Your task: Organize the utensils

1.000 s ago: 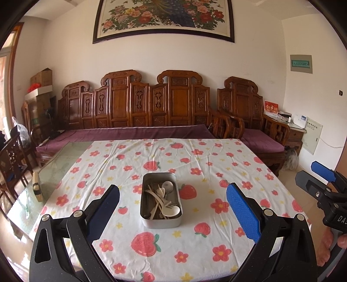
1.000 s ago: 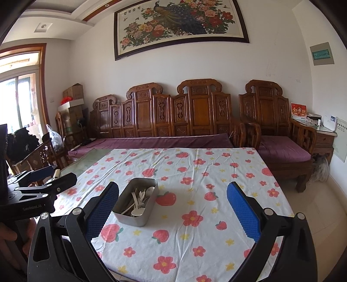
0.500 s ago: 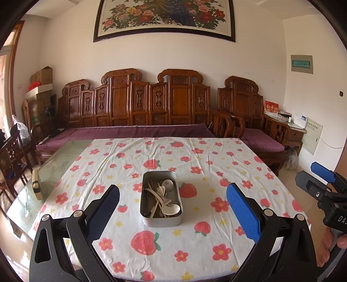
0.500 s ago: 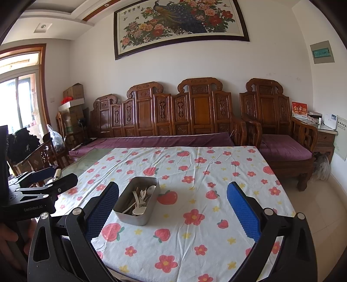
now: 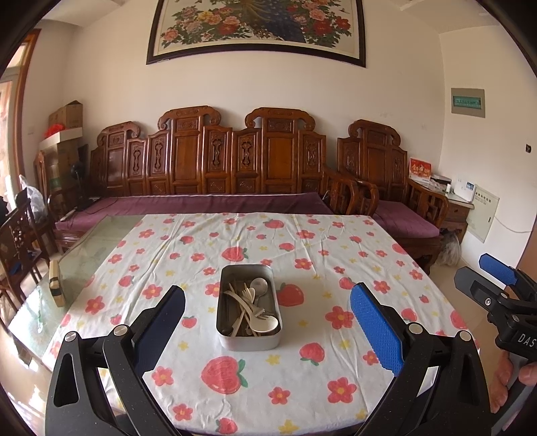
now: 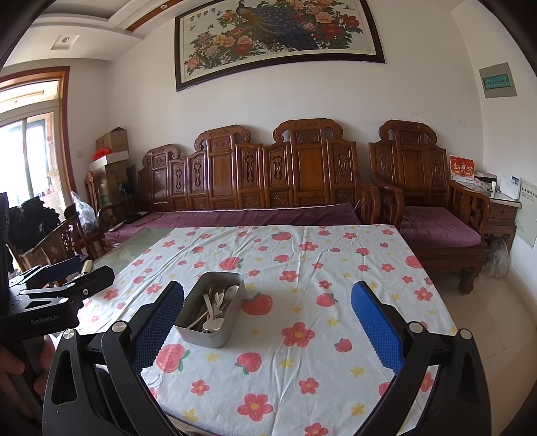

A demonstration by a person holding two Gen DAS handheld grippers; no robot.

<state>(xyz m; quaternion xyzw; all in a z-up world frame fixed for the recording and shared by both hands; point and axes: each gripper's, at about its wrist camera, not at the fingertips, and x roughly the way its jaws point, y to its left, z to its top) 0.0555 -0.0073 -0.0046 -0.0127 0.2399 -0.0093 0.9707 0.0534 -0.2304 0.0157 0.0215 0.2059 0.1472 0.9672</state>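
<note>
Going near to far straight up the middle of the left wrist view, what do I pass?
Left claw → metal tin of jumbled utensils → flowered tablecloth → purple bench cushion → carved wooden bench back → framed flower painting.

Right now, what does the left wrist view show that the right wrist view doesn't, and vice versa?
Only the left wrist view shows the right gripper at its edge, open. Only the right wrist view shows the left gripper, the window and the peacock in the painting. Both show the metal tin of utensils on the floral tablecloth.
</note>
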